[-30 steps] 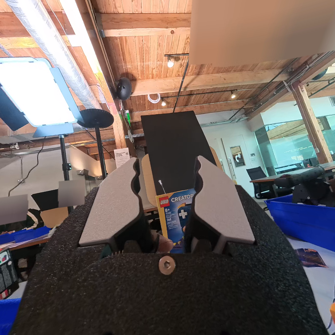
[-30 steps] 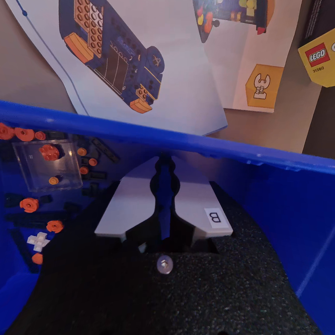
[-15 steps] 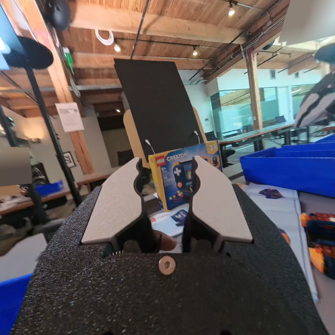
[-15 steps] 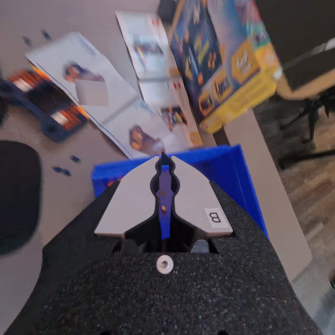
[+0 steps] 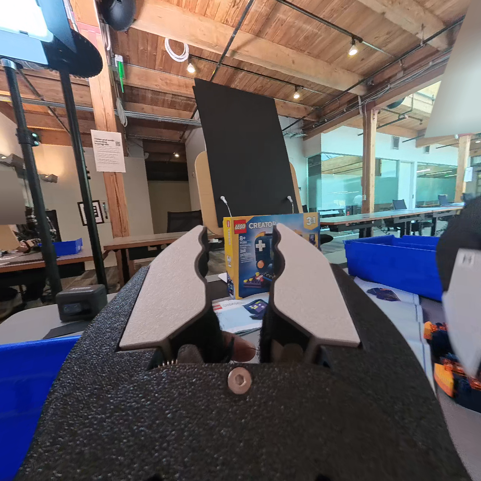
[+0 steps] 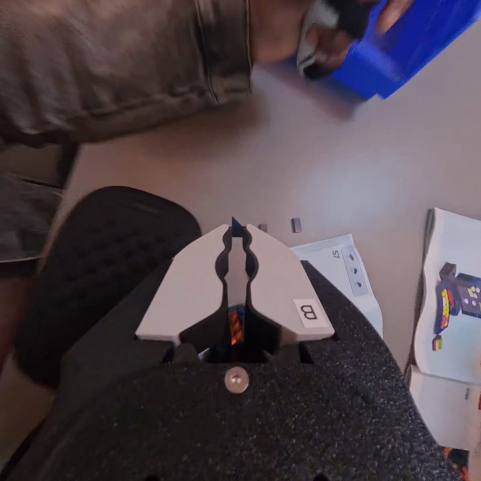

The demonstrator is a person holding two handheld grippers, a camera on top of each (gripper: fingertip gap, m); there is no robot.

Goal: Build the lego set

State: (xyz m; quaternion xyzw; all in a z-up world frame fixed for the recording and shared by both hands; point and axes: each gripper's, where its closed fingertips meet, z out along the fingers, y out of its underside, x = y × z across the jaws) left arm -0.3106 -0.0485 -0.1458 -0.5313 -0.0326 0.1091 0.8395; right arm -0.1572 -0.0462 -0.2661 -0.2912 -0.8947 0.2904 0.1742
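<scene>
My left gripper is open and empty, held level and pointing at the upright Lego box. My right gripper is shut on a small dark blue piece that pokes out at the fingertips above the grey table. The right gripper also shows blurred at the right edge of the left wrist view. A partly built orange and dark blue model lies on the table below it. Two small grey pieces lie just beyond the right fingertips.
Open instruction booklets lie on the table. Blue bins stand at the right and lower left; one shows in the right wrist view. A person's sleeve and the left gripper's black body are close by. A black device sits left. The gap from one gripper's tips to the other's is roughly 20 cm.
My right gripper rose out of the blue bin with the dark blue piece and swung over the table. My left gripper tilted down from the ceiling to level.
</scene>
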